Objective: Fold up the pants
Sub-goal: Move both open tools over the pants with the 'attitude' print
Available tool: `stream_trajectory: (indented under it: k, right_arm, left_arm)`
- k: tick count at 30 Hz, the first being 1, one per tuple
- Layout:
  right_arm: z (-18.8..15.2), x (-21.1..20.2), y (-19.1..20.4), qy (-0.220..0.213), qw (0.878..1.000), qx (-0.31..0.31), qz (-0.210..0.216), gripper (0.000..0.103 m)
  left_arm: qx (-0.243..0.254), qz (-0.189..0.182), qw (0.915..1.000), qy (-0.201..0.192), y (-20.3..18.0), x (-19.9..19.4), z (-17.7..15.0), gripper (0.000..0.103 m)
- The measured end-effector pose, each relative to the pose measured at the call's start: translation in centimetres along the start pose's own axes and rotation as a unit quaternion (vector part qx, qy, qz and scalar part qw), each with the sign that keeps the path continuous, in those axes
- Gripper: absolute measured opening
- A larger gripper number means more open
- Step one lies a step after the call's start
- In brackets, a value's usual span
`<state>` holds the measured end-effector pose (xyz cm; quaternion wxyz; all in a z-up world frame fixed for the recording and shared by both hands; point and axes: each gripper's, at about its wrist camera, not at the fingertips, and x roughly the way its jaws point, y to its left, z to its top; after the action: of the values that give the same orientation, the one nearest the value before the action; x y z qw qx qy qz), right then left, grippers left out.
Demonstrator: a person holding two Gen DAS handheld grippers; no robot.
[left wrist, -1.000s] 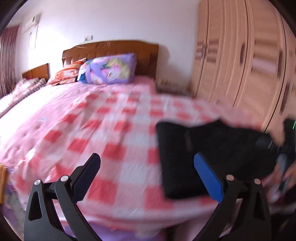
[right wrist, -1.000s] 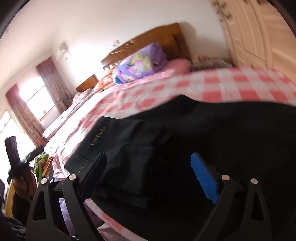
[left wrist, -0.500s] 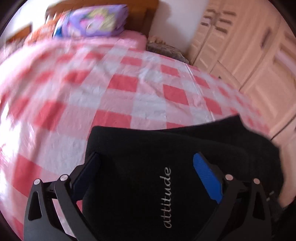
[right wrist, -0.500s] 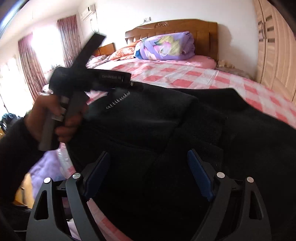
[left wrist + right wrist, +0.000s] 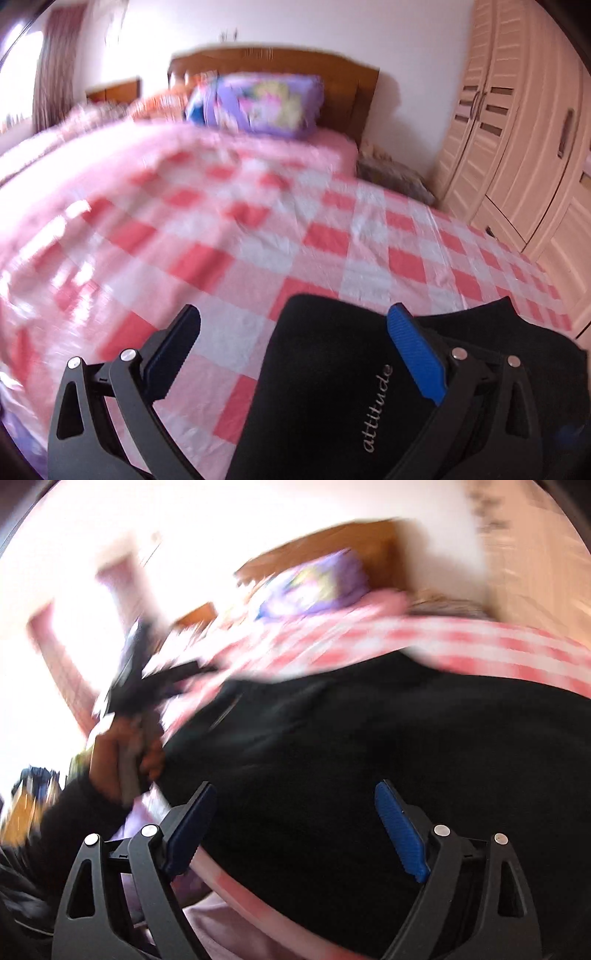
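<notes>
Black pants [image 5: 332, 387], folded, with pale "attitude" lettering, lie at the near edge of the pink checked bed [image 5: 258, 240]. My left gripper [image 5: 294, 312] hovers open over their left edge; its blue-padded right finger [image 5: 413, 350] is above the cloth and its left finger [image 5: 173, 347] above bare sheet. In the blurred right wrist view the pants [image 5: 369, 738] fill the middle. My right gripper [image 5: 295, 789] hangs above them with its jaws opening and nothing pressed between the pads. A hand [image 5: 125, 753] holds the left gripper [image 5: 147, 679] at the left.
A purple patterned pillow [image 5: 258, 107] and an orange one rest against the wooden headboard [image 5: 280, 66]. A pale wardrobe [image 5: 517, 147] stands along the right side of the bed. Curtained windows [image 5: 48, 74] are at the far left.
The left gripper has shifted left and tilted up, so the pants now sit under its right finger only. The right wrist view has swung and blurred; the pants stay on the bed.
</notes>
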<state>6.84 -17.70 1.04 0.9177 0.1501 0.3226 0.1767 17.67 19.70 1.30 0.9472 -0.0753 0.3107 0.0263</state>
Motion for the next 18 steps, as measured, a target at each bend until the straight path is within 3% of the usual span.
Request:
stream_trajectory:
  k: [3, 6, 9, 11, 14, 18]
  right_arm:
    - [-1.1, -5.8, -6.0, -0.049, 0.99, 0.114, -0.068, 0.088]
    - [-3.6, -11.4, -11.5, -0.104, 0.962, 0.222, -0.121, 0.088]
    - [-4.9, -12.7, -14.0, -0.089, 0.949, 0.253, -0.166, 0.088]
    - [-5.2, -12.0, -15.6, -0.068, 0.949, 0.262, -0.164, 0.088]
    - [-5.1, -10.6, -17.7, -0.053, 0.946, 0.283, -0.151, 0.088]
    - [-4.2, -9.8, -19.5, -0.063, 0.942, 0.295, -0.145, 0.089]
  left_arm:
    - [0.05, -0.044, 0.9974, -0.025, -3.2, -3.7, -0.5, 0.101]
    - [0.111, -0.106, 0.9881, -0.013, -7.5, -5.7, -2.0, 0.101]
    - [0.155, -0.133, 0.9785, 0.029, -11.3, -5.4, -4.2, 0.101]
    - [0.167, -0.149, 0.9732, 0.05, -12.6, -4.9, -5.3, 0.101]
    - [0.193, -0.131, 0.9698, 0.071, -13.3, -3.3, -6.9, 0.101]
    - [0.212, -0.118, 0.9641, 0.107, -13.3, -1.3, -8.3, 0.101]
